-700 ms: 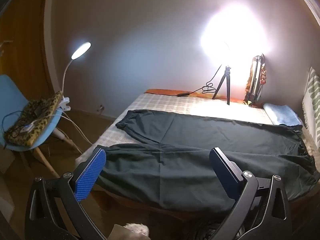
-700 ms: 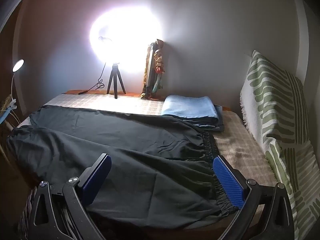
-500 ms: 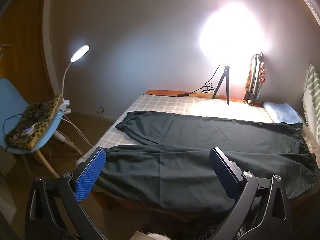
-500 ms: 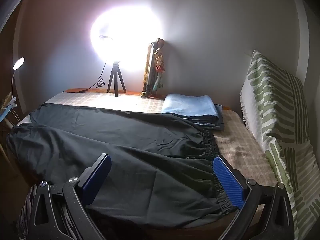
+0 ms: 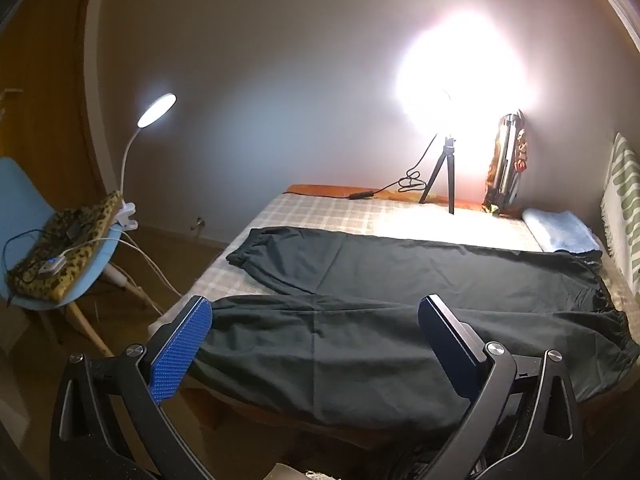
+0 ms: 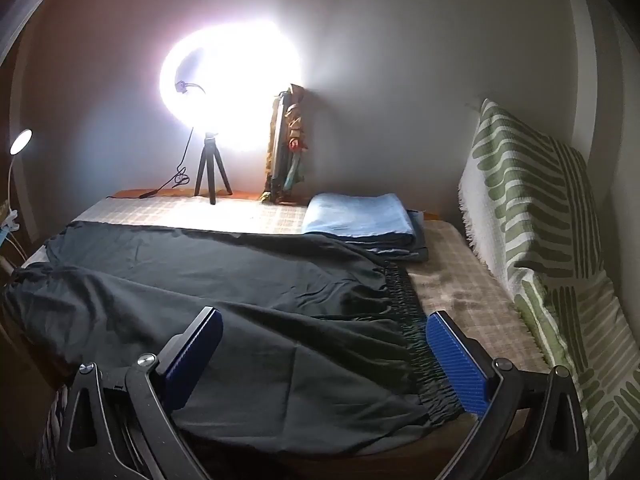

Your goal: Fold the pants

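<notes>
Black pants (image 5: 400, 292) lie spread flat across the checked bed (image 5: 320, 212), legs toward the left, elastic waistband (image 6: 412, 320) on the right. The near leg hangs a little over the bed's front edge. My left gripper (image 5: 316, 320) hovers open in front of the near leg, close to its cuff end, with nothing between its blue pads. Held open near the waistband corner, my right gripper (image 6: 324, 332) is also clear of the fabric. In the right wrist view the pants (image 6: 240, 292) fill the middle of the bed.
A ring light on a tripod (image 5: 444, 176) stands at the bed's far edge by the wall. Folded blue cloth (image 6: 360, 220) lies at the back right. A green-patterned throw (image 6: 540, 216) covers the headboard side. A blue chair (image 5: 48, 256) with a clip lamp stands left.
Both views have shifted slightly; the left gripper drew a little back and left from the bed. The pants lie as before and both grippers stay open.
</notes>
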Action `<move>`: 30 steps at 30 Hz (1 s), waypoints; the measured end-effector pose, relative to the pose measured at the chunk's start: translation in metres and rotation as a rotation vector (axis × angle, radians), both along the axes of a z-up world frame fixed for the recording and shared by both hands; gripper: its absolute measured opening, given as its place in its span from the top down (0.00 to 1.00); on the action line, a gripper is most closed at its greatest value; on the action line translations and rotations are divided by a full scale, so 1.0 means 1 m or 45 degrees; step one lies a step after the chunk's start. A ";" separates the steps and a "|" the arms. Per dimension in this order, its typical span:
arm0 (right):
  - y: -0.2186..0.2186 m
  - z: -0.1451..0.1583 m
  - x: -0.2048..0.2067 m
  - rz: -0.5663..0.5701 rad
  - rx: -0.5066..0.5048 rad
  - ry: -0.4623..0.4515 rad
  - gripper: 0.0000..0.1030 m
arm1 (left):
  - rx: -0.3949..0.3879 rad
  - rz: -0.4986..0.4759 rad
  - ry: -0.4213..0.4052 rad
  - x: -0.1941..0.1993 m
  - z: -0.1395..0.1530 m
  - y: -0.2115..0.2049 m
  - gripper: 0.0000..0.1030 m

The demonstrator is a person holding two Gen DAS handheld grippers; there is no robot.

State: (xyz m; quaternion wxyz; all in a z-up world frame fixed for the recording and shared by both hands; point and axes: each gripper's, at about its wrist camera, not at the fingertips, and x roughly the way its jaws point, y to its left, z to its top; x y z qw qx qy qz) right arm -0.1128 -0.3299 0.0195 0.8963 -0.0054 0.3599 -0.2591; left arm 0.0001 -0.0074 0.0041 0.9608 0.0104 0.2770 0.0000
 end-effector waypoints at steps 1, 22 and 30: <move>0.000 0.001 0.000 -0.006 -0.003 0.001 0.00 | -0.001 -0.001 0.001 0.000 0.000 0.000 0.00; -0.008 0.002 -0.001 -0.035 0.013 -0.007 0.00 | -0.009 0.019 -0.012 -0.004 0.000 0.003 0.00; -0.007 0.002 -0.001 -0.034 0.013 -0.008 0.00 | -0.011 0.024 -0.007 -0.001 0.000 0.006 0.00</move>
